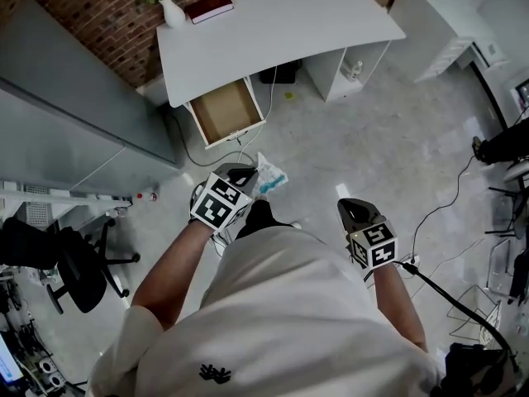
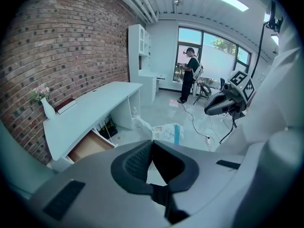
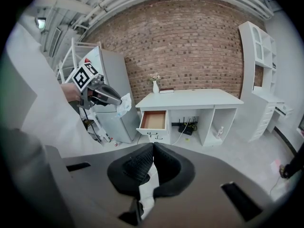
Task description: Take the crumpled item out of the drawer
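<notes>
Nearest the head camera, the person's white shirt was seen, with both grippers held out over the pale grey floor. The left gripper was closed on the crumpled white-and-blue wrapper. The wrapper was carried in the air, well apart from the open, bare wooden drawer of the white desk. The right gripper was carried with nothing in it.

In the left gripper view, the jaws of the left gripper were seen pressed together on the wrapper. Most of the wrapper hung loose beyond the tips.

In the right gripper view, the right gripper was seen with its jaws brought together and nothing between them. The left gripper and its wrapper were seen off to the left, and the drawer ahead.

Removal was judged complete. Caution: only an edge appeared to be pinched, so the light wrapper could slip free if the clamp were eased or the arm swung. A thin black cable on the floor near the feet was judged a trip hazard.
</notes>
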### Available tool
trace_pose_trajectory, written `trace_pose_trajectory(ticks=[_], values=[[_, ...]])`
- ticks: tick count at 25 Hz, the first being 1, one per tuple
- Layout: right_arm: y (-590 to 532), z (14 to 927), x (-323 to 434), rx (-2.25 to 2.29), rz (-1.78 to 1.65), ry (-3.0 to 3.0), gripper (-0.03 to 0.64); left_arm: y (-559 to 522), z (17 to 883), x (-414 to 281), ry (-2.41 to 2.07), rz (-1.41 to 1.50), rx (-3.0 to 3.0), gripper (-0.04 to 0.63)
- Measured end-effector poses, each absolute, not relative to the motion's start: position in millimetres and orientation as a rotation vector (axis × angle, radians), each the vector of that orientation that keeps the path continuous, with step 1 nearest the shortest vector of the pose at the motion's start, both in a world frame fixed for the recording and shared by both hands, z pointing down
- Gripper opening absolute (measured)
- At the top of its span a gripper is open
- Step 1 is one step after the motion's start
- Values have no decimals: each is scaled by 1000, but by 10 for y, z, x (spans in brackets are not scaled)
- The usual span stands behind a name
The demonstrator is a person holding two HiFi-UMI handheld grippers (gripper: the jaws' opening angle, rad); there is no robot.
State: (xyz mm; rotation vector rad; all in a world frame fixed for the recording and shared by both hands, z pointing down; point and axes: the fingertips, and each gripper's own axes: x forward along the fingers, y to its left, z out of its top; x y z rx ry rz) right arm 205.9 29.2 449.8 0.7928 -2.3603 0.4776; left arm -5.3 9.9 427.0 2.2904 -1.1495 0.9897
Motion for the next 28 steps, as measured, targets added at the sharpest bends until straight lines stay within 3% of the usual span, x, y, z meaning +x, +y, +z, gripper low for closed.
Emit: trace_pose_trajectory(ticks=[28], values=[[426,4476,2115,779,455,-2387,29,304,4319,132,-1104,1028,2290,25]])
